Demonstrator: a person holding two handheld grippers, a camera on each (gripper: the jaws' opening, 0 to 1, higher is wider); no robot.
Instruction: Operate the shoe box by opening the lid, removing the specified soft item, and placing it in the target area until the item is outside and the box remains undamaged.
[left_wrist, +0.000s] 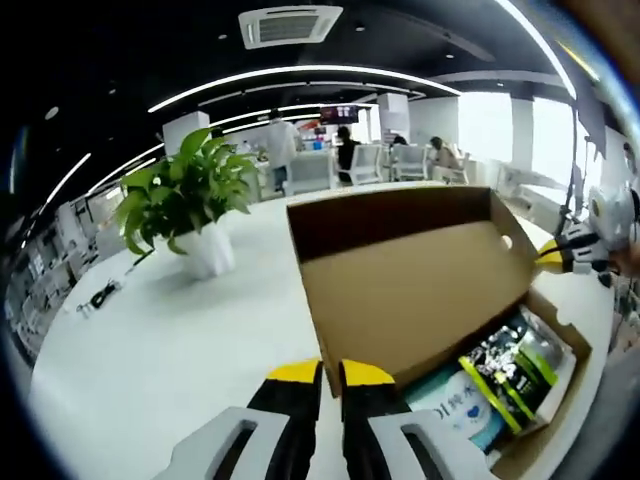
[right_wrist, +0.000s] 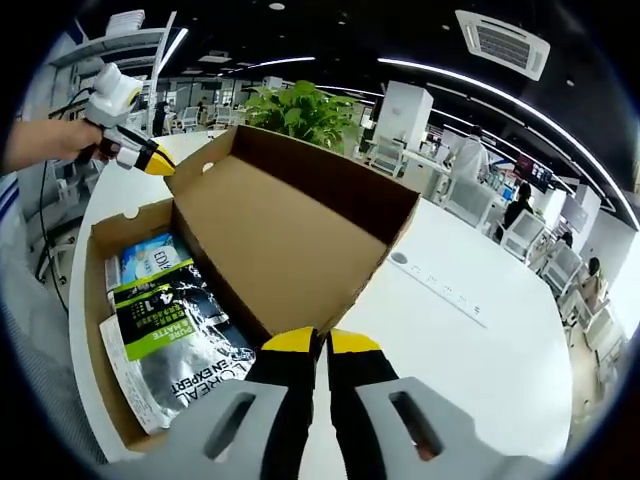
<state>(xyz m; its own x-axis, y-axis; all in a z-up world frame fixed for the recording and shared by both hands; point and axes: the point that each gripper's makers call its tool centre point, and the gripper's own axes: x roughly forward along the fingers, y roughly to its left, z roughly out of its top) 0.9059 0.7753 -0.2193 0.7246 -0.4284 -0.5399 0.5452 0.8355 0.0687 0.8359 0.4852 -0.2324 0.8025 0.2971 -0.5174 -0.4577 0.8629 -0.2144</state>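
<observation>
The brown cardboard shoe box (left_wrist: 572, 352) lies on a white table with its lid (left_wrist: 410, 290) swung up and open. Inside lie a black-and-green soft pouch (left_wrist: 515, 370) and a white-and-blue pack (left_wrist: 460, 405). My left gripper (left_wrist: 332, 372) is shut on one free corner of the lid. My right gripper (left_wrist: 555, 258) pinches the other corner. In the right gripper view, that gripper (right_wrist: 322, 342) holds the lid (right_wrist: 280, 240) at its near corner, and the left gripper (right_wrist: 155, 163), held by a hand, sits at the far one. The pouch (right_wrist: 170, 330) and pack (right_wrist: 150, 255) rest in the box (right_wrist: 95, 300).
A potted green plant (left_wrist: 185, 195) stands on the table beyond the box, also seen behind the lid (right_wrist: 300, 110). A white power strip (right_wrist: 440, 285) lies on the table. A small dark cable (left_wrist: 100, 297) sits at the far left. People and chairs are far behind.
</observation>
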